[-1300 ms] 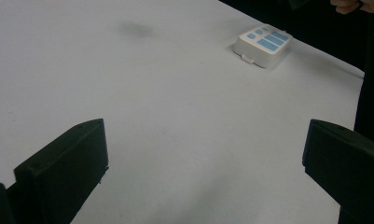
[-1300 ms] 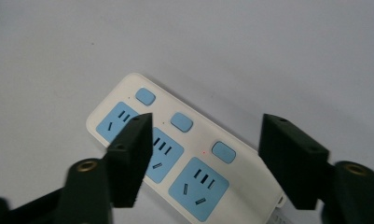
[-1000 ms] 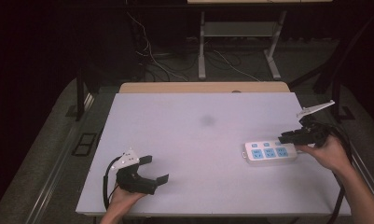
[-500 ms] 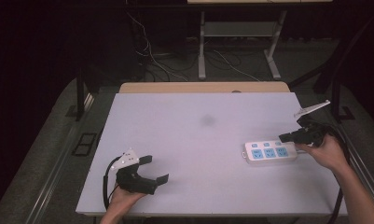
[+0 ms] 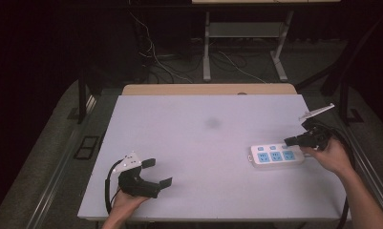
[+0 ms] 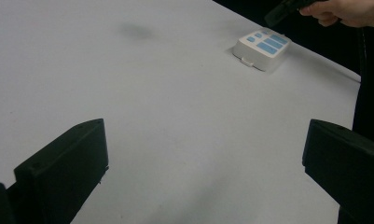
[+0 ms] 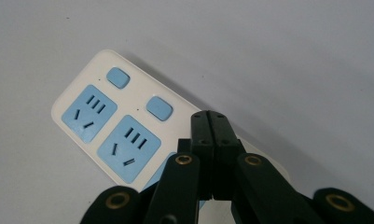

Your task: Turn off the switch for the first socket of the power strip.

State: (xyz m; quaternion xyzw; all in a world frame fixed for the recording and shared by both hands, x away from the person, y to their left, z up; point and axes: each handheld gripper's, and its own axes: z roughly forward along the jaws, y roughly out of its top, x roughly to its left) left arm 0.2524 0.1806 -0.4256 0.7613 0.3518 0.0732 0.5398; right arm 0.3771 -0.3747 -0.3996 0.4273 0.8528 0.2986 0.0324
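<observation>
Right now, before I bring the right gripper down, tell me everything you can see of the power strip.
The power strip is a white, plastic-looking block with rounded corners, lying flat, face up, near the table's right edge. It carries three light-blue sockets in a row, with small blue buttons beside them; two buttons show clearly. All visible sockets are empty. The right gripper, jaws shut, sits over its right end; I cannot tell if it touches. The left gripper is far off, open.
</observation>
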